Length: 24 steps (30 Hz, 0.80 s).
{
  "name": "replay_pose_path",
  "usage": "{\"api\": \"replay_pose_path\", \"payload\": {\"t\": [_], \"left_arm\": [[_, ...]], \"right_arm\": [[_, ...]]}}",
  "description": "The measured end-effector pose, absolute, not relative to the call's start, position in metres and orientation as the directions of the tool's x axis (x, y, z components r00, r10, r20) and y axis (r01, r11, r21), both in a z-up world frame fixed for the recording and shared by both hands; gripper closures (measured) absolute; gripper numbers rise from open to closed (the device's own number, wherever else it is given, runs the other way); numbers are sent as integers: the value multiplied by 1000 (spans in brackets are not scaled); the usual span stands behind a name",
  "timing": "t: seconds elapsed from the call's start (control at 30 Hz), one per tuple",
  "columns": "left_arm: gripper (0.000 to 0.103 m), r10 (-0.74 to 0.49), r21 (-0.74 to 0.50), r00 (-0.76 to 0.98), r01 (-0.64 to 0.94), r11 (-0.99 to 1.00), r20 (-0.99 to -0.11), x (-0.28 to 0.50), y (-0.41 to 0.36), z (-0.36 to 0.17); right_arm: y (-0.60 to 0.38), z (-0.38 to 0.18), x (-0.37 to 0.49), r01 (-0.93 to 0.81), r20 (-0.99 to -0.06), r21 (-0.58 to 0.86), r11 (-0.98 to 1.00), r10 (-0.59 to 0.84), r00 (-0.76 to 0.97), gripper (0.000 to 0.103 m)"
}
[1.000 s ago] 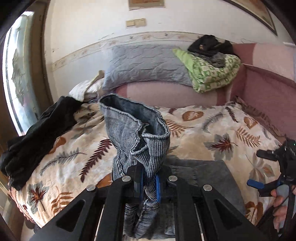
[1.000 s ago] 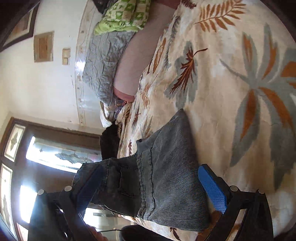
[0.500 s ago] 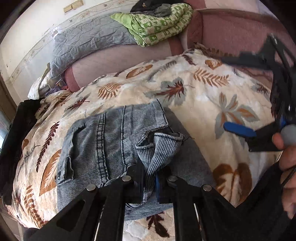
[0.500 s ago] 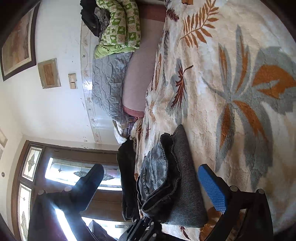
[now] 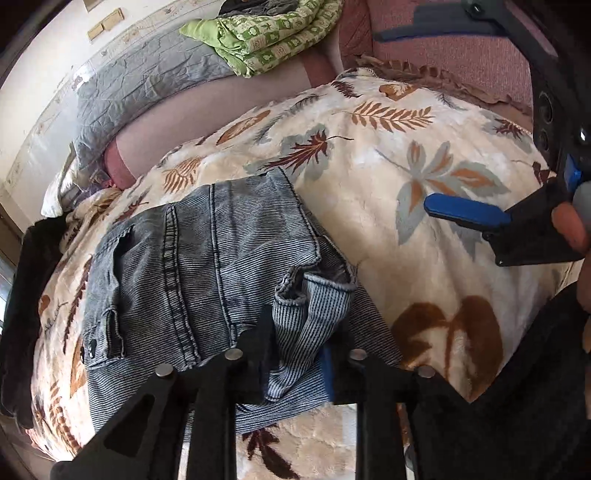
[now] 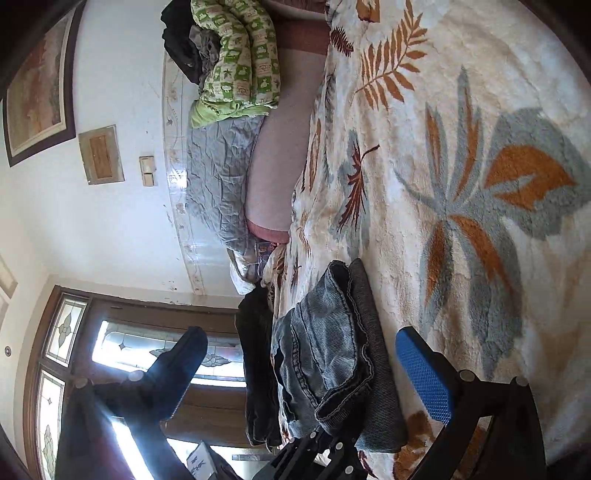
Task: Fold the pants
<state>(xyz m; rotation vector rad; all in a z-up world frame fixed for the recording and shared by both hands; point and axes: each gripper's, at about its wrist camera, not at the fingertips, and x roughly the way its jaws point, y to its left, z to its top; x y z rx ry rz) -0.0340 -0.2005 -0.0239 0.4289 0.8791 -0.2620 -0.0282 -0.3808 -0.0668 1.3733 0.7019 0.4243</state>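
The pants (image 5: 207, 266), grey-blue striped denim, lie folded in a compact stack on the leaf-patterned blanket (image 5: 424, 206) that covers the bed, toward the blanket's near left part in the left wrist view. A seam with double stitching runs down the top layer, and a pocket edge with a dark button shows at the left side. One cuff stands up from the stack at the near edge. The left gripper (image 5: 295, 354) is clamped on this cuff, its two fingers pressed against the fabric from both sides. The right gripper (image 6: 299, 365) is released: its fingers stand wide apart, one blue pad (image 6: 421, 380) over the blanket, and nothing sits between them. It hangs above the blanket, just beside the right edge of the stack and apart from it. A dark garment (image 5: 22, 295) lies at the blanket's left edge. A grey pillow (image 5: 147, 81) and a green quilt (image 5: 266, 33) rest against the pink headboard (image 5: 443, 55).
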Motion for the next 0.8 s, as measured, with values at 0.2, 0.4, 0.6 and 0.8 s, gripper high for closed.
{"api": "replay_pose_path", "payload": {"t": [0.2, 0.4, 0.6, 0.8], "left_arm": [[59, -308, -43, 522, 458, 888, -795, -41, -171, 17], [34, -347, -186, 688, 299, 936, -637, -57, -74, 75], [33, -119, -126, 671, 39, 991, -732, -19, 2, 36], [33, -97, -50, 601, 95, 994, -793, -14, -14, -12]], "right_arm": [[-382, -65, -31, 125, -222, 973, 193, 638, 737, 0], [-376, -47, -35, 95, -280, 943, 319, 605, 745, 0], [-331, -20, -48, -13, -209, 959, 284, 736, 644, 0], [-276, -23, -28, 0, -293, 939, 343, 803, 520, 0]]}}
